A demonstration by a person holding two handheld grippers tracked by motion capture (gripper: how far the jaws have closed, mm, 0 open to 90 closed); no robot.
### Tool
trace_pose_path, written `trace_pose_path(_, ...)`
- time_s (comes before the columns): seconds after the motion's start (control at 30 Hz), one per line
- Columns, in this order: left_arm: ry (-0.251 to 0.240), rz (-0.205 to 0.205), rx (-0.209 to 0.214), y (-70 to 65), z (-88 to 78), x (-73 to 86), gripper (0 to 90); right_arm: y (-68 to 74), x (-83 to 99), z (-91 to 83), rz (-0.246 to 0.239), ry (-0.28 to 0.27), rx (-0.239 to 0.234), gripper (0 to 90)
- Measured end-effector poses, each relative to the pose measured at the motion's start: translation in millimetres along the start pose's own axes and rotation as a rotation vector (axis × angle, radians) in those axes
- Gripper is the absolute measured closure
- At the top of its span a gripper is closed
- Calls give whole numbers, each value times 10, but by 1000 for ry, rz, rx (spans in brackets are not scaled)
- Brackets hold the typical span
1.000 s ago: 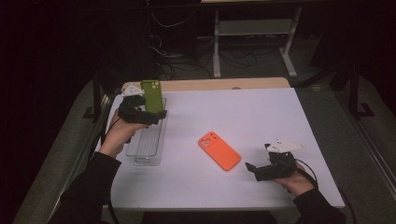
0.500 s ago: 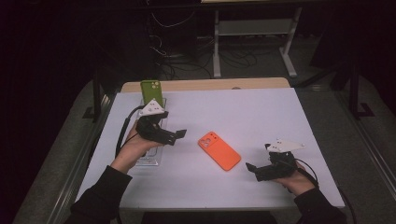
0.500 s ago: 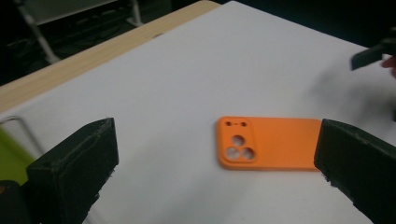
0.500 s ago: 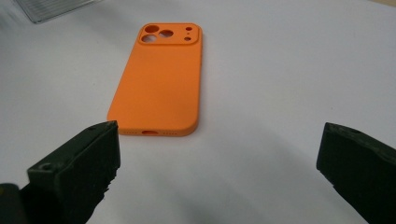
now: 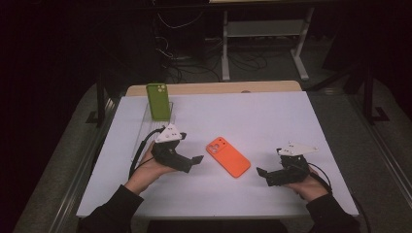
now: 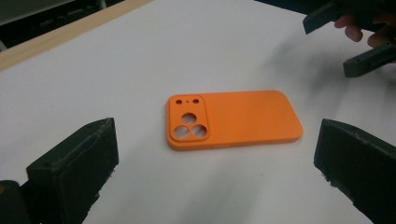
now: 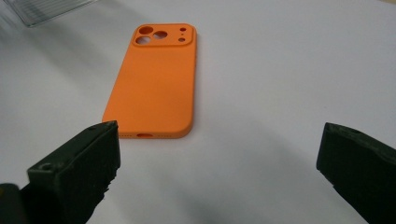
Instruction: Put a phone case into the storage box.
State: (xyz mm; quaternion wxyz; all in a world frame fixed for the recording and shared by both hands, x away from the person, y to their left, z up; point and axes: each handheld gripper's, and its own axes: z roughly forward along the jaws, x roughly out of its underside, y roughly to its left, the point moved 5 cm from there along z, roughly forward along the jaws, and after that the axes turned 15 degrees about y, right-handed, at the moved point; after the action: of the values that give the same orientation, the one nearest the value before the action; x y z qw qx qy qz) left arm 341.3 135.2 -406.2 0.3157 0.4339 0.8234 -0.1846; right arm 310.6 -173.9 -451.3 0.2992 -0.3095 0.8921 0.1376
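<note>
An orange phone case (image 5: 228,156) lies flat, back up, in the middle of the white table (image 5: 272,121). Just left of it is my left gripper (image 5: 197,160), open and pointing at it. In the left gripper view the orange case (image 6: 233,121) lies ahead of the wide-apart jaws of my left gripper (image 6: 215,156). To the case's right, my right gripper (image 5: 262,174) is open too and faces the orange case (image 7: 154,84), which lies beyond the spread jaws of the right gripper (image 7: 219,149). A green phone case (image 5: 159,101) stands upright at the far left.
The green case stands at the far end of a clear plastic rack (image 5: 142,131) along the table's left side; a corner of the rack (image 7: 46,9) shows in the right gripper view. A wooden strip (image 5: 218,88) borders the table's far edge. The other gripper (image 6: 355,37) shows beyond the orange case.
My left gripper has come away from the green case at the rack and moved right and nearer, up to the orange case. The right gripper has stayed put.
</note>
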Motion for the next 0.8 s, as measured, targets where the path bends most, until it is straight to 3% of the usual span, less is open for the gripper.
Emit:
trace_pose_path(0.37, 15, 22, 32, -127, 129, 94, 0, 68, -95, -38, 0, 15, -13, 0)
trace_pose_path(0.4, 20, 39, 33, -127, 131, 95, 0, 72, -107, -40, -5, 19, -16, 0)
trace_pose_path(0.6, 17, 35, 47, -144, 146, 95, 0, 89, -197, -38, 4, 51, -57, 0)
trace_pose_path(0.8, 11, 25, 54, -133, 148, 97, 0, 86, -312, -33, 1, 56, -49, 0)
